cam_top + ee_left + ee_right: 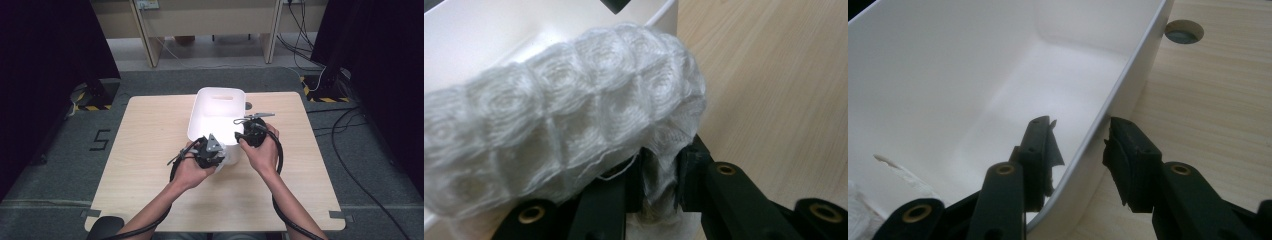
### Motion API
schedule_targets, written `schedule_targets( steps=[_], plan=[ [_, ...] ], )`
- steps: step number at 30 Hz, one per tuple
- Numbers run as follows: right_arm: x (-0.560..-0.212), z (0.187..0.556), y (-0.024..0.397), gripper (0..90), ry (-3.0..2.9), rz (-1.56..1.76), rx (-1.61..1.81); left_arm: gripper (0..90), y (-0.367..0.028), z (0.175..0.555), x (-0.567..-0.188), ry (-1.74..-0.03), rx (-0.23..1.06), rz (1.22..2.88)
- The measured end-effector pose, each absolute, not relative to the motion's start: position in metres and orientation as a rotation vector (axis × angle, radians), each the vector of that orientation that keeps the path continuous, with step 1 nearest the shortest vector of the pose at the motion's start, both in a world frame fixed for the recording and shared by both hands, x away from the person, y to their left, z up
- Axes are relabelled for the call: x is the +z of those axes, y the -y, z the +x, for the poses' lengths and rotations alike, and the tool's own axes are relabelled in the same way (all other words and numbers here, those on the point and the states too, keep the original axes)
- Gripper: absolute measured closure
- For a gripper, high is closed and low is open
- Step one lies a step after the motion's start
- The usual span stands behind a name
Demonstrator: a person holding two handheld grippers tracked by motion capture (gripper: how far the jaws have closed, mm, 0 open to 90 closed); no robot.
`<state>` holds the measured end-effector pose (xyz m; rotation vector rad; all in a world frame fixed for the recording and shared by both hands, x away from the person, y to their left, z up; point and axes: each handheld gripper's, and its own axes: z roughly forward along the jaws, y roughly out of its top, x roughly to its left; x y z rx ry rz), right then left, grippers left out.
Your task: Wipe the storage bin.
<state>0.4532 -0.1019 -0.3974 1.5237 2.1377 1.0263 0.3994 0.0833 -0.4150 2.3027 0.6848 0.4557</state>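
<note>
- On the left of the pale wood-grain table (pixel 150 150), the left gripper (pixel 214 159) sits at the near left corner of the white bin (pixel 218 100), its grey three-cornered plate showing on top.
- In the left gripper view its black jaws are clamped tight on a white cloth (pixel 574 125): soft, quilted in rows of round stitched puffs, with loose threads at the frayed edge.
- That cloth drapes over the bin's near rim, partly inside and partly hanging outside by the jaws.
- The bin itself is smooth, glossy white plastic, rectangular with rounded corners and a slot handle cut in its far wall; it stands in the middle of the table.
- Over to the right, the right gripper (pixel 1080 150) straddles the bin's right wall, one black jaw inside, one outside; the outer pad stands off the plastic, and a hold cannot be told.
- A round grey-lined hole (pixel 1184 31) is sunk in the tabletop just beyond the bin.
- On the grey floor at the far left, a black "5" (pixel 100 140) is marked.
</note>
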Motion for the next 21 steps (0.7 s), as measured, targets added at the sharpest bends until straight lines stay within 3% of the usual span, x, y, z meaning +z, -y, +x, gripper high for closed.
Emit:
schedule_targets(
  steps=[21],
  plan=[
    [-0.397, 0.453, 0.101, 62.5, -2.138, 1.517, 1.023, 76.9, -0.072, 0.403, -0.446, -0.7, 0.436, 2.36]
  ],
)
